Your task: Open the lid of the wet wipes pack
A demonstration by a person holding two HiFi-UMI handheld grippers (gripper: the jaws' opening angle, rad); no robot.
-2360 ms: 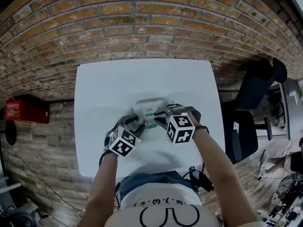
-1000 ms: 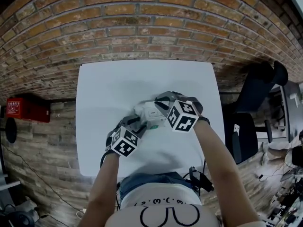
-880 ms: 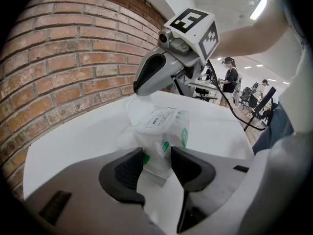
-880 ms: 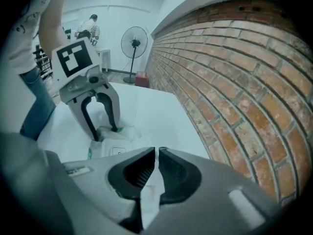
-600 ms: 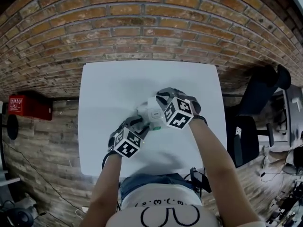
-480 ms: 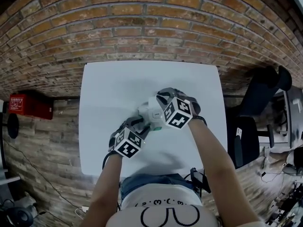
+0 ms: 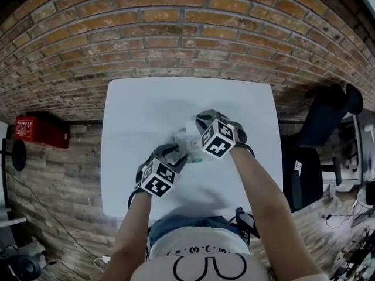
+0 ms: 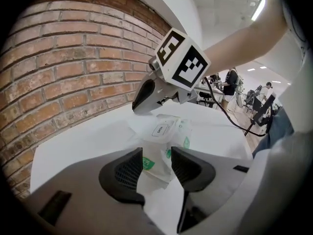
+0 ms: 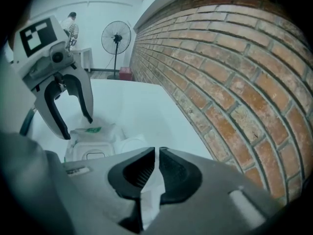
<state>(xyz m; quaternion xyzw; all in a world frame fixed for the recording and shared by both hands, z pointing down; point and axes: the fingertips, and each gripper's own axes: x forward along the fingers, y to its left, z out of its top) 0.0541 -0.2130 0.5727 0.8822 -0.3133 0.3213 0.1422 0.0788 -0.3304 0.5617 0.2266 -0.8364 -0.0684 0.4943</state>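
Note:
The white wet wipes pack [image 7: 186, 144] with green print lies mid-table. Its flip lid [image 8: 162, 129], marked by an oval label, looks closed flat. My left gripper [image 8: 157, 167] is at the pack's near end, with the wrapper squeezed between its black pads. At the far end, my right gripper [image 9: 156, 172] points steeply down, jaws almost together on a thin white fold of the pack's edge. In the head view the left gripper [image 7: 173, 156] and right gripper [image 7: 197, 134] flank the pack, and the marker cubes hide most of it.
The white table [image 7: 135, 110] stands against a brick wall [image 7: 176, 34]. A red box [image 7: 36, 132] sits low on the left, and a black office chair [image 7: 319, 127] is on the right. A standing fan [image 9: 116, 38] is behind the table's end.
My right gripper has shifted a little toward the pack's far end, sunk lower and rolled. The left gripper has kept its hold at the near end.

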